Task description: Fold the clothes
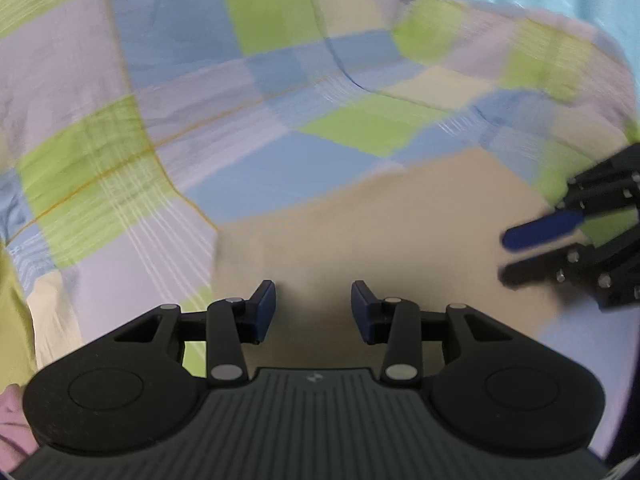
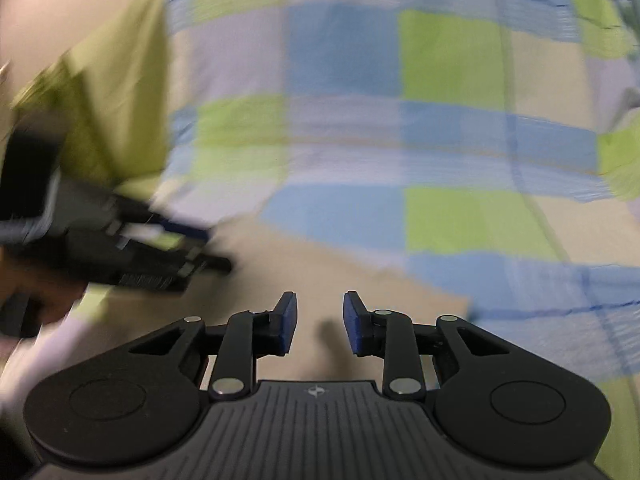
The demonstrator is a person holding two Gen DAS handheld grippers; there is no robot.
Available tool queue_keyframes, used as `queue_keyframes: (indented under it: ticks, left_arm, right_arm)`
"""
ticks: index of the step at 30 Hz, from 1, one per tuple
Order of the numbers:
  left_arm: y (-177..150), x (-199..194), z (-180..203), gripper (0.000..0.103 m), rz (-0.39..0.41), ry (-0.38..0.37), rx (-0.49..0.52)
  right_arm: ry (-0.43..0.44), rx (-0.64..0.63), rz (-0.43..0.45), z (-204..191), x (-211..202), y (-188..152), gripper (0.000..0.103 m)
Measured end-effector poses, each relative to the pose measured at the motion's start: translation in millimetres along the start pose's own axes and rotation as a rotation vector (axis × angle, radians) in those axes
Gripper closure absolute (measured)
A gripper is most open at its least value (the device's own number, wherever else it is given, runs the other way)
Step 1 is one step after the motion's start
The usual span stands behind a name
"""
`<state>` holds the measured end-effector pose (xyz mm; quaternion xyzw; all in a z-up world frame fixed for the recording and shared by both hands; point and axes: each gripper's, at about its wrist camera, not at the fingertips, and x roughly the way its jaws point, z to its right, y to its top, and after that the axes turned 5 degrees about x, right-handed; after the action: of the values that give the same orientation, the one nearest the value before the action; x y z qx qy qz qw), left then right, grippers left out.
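Item 1, checked garment: patchwork of green, blue, lilac and cream squares; spread over a tan surface, creased, its nearer edge lying just ahead of both sets of fingers; no part of it is between any pads; the spread, flattish lie looks like a garment laid out ready for a fold, edge exposed for pinching.

Item 2, left gripper: fingers apart, nothing between them, bare tan surface showing in the gap; tips short of the cloth edge, the cloth running down beside its left finger; angled down toward the surface, probably for an approach.

Item 3, right gripper: fingers apart, empty; cloth edge ahead and to the right of the tips; seen blurred in the left view, near the hem, one finger above the other.

Item 4, pink cloth: sliver behind the left fingers; kind unclear.

Containers: none in view; nothing holds the garment.
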<state>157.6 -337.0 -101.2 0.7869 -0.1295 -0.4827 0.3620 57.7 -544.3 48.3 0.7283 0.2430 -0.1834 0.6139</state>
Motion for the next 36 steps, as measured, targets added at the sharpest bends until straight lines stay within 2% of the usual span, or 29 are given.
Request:
queue_keyframes:
  ticks: [3,9,13,15,18,20,24,28,31,34,36]
  left_arm:
    - [-18.2,-16.7,4.1,0.066,-0.008,0.002,0.033]
    - [-47.0,-37.8,-7.5,0.062,-0.028,0.043,-0.03]
    - [-51.4,-48.6,-7.1,0.063,-0.031,0.088,-0.017]
    - [-50.6,-56.5,-5.7,0.067,-0.001,0.089,-0.018]
    - [-45.1,-62.9,2.8,0.067,0.062,0.027,-0.024]
    - [-38.6,-58.5,16.6,0.066,0.07,-0.012,0.024]
    - [-36.1,-44.2,35.4,0.065,0.02,-0.032,0.117]
    - [-49.0,-47.4,6.4,0.053,-0.001,-0.057,0.008]
    - [-60.0,-50.1,-12.9,0.052,-0.016,-0.041,-0.041]
    - [-63.7,-53.8,-16.0,0.052,-0.02,-0.006,-0.04]
    - [-63.3,-55.7,-12.1,0.052,-0.024,0.032,0.002]
  right_arm:
    - [-0.006,-0.017,-0.045,-8.9,-11.2,-21.4,0.073]
    - [-0.093,-0.033,-0.075,-13.8,-46.4,-51.4,0.073]
    - [-0.149,-0.069,-0.091,-21.4,-58.2,-65.0,0.071]
    - [-0.16,-0.058,-0.092,-19.5,-61.6,-68.9,0.071]
    - [-0.136,-0.012,-0.028,-19.6,-68.7,-64.6,0.071]
    - [-0.114,0.011,0.011,-21.8,-67.8,-58.2,0.07]
    - [-0.068,0.002,0.024,-33.8,-47.1,-44.6,0.07]
    - [-0.038,-0.062,-0.035,-50.6,-21.9,-44.5,0.071]
    - [-0.062,-0.065,-0.052,-48.3,-25.8,-48.5,0.072]
    - [-0.093,-0.035,-0.056,-36.6,-35.6,-55.8,0.072]
    - [-0.114,-0.019,-0.055,-30.5,-43.1,-61.0,0.072]
